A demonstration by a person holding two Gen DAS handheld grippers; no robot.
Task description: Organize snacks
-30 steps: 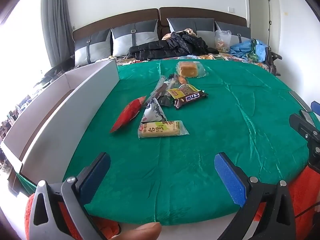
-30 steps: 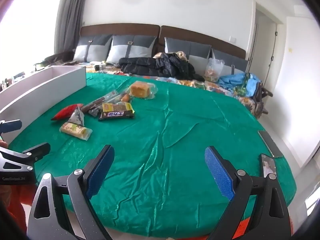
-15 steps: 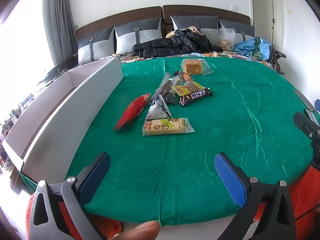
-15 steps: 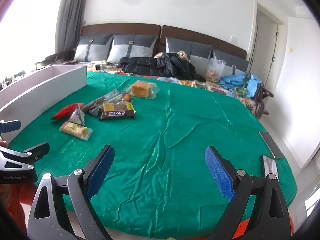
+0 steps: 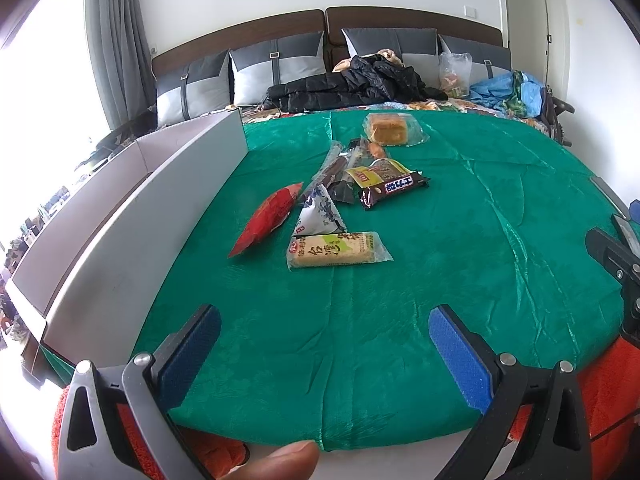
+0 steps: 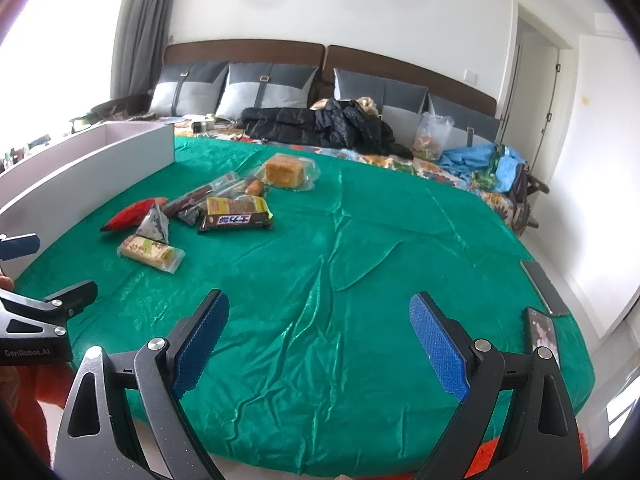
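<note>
— Left wrist view first: what have we got?
— The left gripper (image 5: 324, 340) hovers over the near edge of the green tablecloth (image 5: 480, 248), jaws spread wide, nothing between them. Ahead lies the snack pile: a pale rice-cracker pack (image 5: 336, 249) nearest, a red packet (image 5: 267, 219) beside the white box wall (image 5: 132, 240), a triangular blue-and-white pouch (image 5: 320, 214) between them, a dark chocolate bar (image 5: 394, 189) further back, a wrapped cake (image 5: 390, 129) at the far end.
— And the right wrist view?
— The right gripper (image 6: 320, 344) is also gaping, empty, low over the cloth. The snacks sit well off to its left, the chocolate bar (image 6: 236, 220) and cake (image 6: 285, 170) clear. Two phones (image 6: 542, 330) lie at the right edge.
</note>
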